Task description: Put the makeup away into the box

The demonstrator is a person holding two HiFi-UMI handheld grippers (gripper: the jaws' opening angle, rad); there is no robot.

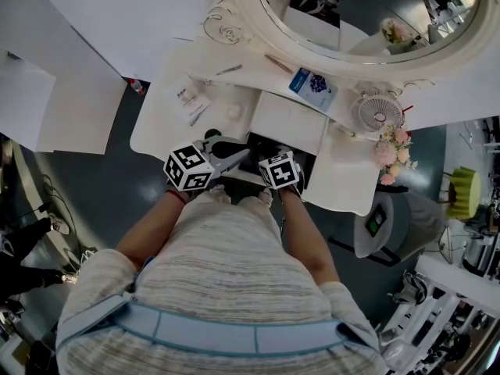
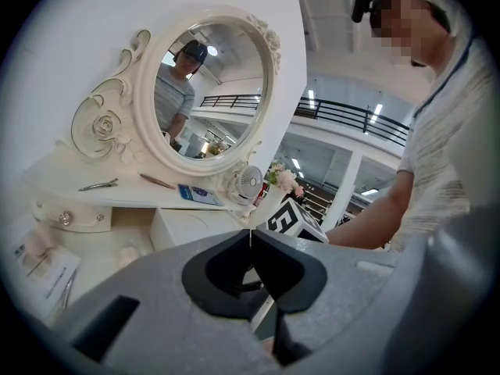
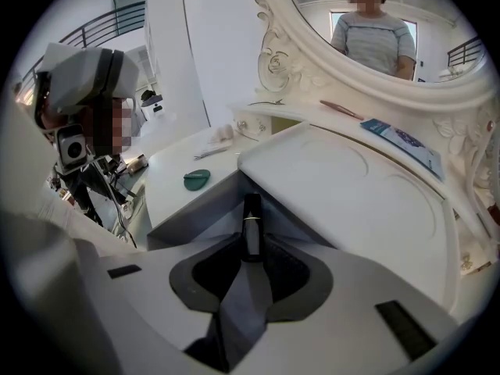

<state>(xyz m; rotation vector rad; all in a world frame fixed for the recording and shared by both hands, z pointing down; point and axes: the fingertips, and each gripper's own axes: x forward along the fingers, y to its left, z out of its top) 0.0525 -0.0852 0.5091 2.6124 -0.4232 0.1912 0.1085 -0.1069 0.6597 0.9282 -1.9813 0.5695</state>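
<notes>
My right gripper (image 3: 251,237) is shut on a slim black makeup tube (image 3: 251,217) with a thin silver ring, which points down into the open box compartment (image 3: 195,209) sunk in the white dressing table. The compartment's raised white lid (image 3: 344,186) stands just to its right. In the head view the right gripper (image 1: 275,158) hovers over the dark opening (image 1: 266,143). My left gripper (image 2: 250,239) is shut with nothing in it and hangs level at the table's front edge, left of the right one (image 1: 241,153). A dark green compact (image 3: 197,178) lies on the tabletop to the left.
An oval mirror (image 1: 367,14) backs the table. On the shelf lie a hair clip (image 1: 229,70), a thin pencil (image 1: 279,63) and a blue booklet (image 1: 312,86). A small fan (image 1: 376,112) and flowers (image 1: 393,151) stand at the right. A paper card (image 1: 190,98) lies left.
</notes>
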